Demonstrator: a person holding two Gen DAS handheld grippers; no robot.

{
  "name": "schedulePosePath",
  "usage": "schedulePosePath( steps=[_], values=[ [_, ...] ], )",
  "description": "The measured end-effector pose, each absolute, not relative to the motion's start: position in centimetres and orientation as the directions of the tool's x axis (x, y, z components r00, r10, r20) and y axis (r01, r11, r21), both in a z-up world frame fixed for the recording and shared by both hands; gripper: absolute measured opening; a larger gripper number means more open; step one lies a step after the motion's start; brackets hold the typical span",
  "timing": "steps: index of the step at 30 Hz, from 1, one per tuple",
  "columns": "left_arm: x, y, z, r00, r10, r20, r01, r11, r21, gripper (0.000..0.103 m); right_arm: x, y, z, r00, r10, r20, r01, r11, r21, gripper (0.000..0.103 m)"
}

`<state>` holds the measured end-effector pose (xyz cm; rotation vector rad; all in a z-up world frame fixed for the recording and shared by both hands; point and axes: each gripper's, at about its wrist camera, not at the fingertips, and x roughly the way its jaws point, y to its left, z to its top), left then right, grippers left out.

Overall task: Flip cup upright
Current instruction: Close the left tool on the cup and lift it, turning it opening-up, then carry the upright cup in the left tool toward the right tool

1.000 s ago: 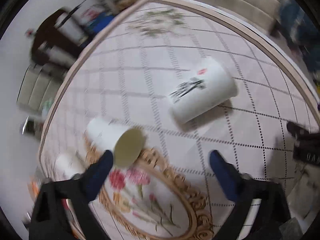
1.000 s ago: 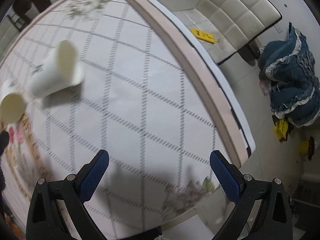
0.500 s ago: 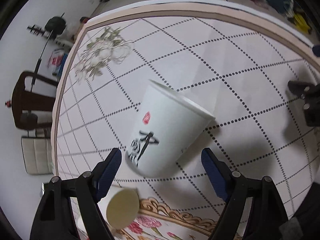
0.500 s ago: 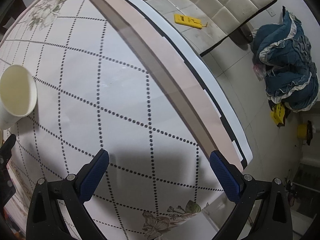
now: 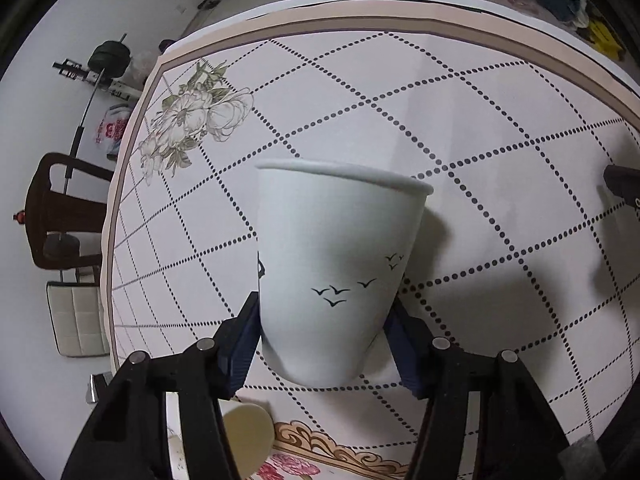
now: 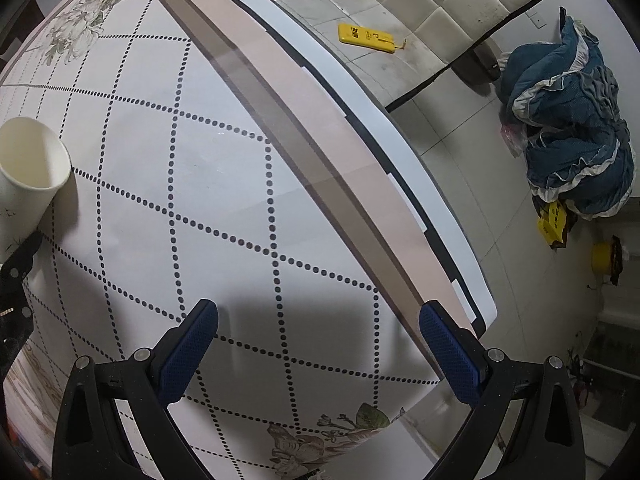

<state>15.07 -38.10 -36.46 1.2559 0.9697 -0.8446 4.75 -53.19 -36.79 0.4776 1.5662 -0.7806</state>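
The cup (image 5: 336, 272) is white, with small black birds printed on its side, and it sits between the two blue pads of the left gripper (image 5: 324, 340). The pads press on its lower part from both sides, so the tool is clamped on it. The rim points away from the gripper and the bottom is nearest to the camera. In the right wrist view the same cup (image 6: 28, 176) shows at the far left of the right gripper (image 6: 318, 354), with its open mouth tilted, and the black frame of the left gripper is just below it. If the cup touches the table (image 5: 480, 128) I cannot tell.

The right gripper has its fingers wide apart and nothing is between them; only the table with the dotted diamond pattern is under it.

Behind the left gripper, close to its left finger, a second cup (image 5: 244, 436) lies with its pale inside visible. Ahead and to the right of the right gripper, on the floor past the table edge, are a yellow box (image 6: 370, 38) and a blue cloth (image 6: 572, 140).
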Motion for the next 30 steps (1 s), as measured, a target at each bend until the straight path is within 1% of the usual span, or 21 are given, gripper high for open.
schedulePosePath(
  steps=[8,12,17,24,30],
  values=[
    [14.5,-36.9,-34.3,0.361,-0.012,-0.933,0.905,0.246,0.347,0.056,4.6,-52.9,-36.0,-0.134,-0.142,-0.981,0.686,0.7,-0.196,0.102],
    [14.5,-35.3,-32.7,0.34,-0.019,-0.94,0.883,0.351,0.312,0.056,4.9,-52.1,-35.1,-0.116,-0.153,-0.981,0.67,0.717,-0.191,0.102],
    [14.4,-31.4,-30.1,0.318,-0.025,-0.948,0.821,0.506,0.262,0.056,5.8,-50.1,-33.6,-0.089,-0.171,-0.981,0.633,0.751,-0.188,0.102],
    [14.1,-22.4,-27.9,0.248,0.002,-0.969,0.651,0.74,0.168,0.056,7.3,-44.3,-31.3,-0.04,-0.197,-0.98,0.562,0.806,-0.185,0.102],
    [13.3,-13.4,-28.5,0.186,0.032,-0.982,0.435,0.894,0.111,0.056,9.0,-36.9,-30.1,0.002,-0.195,-0.981,0.461,0.871,-0.172,0.102]
  ],
)
